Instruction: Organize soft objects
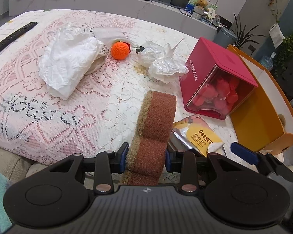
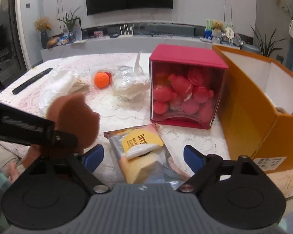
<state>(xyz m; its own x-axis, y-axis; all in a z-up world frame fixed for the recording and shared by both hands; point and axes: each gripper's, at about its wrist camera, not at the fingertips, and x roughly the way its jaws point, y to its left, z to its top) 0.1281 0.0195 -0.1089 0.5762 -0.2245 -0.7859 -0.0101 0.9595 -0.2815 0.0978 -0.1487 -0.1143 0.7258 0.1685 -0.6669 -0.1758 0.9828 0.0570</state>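
My left gripper (image 1: 145, 157) is shut on a brown sponge (image 1: 156, 128) with a tan scrub side, holding it upright above the lace tablecloth. In the right wrist view the same sponge (image 2: 76, 115) shows at the left. My right gripper (image 2: 143, 156) stands open over a foil packet (image 2: 138, 146) with a yellow label and a yellow pad on it; nothing is pressed between its pads. An orange crochet ball (image 1: 120, 50) lies farther back, beside crumpled white plastic bags (image 1: 68, 64).
A red box (image 2: 185, 89) with a clear front full of red balls stands behind the packet. An open orange box (image 2: 254, 105) stands at the right table edge. A black remote (image 1: 11, 37) lies at far left. Another crumpled bag (image 1: 162, 62) sits near the red box.
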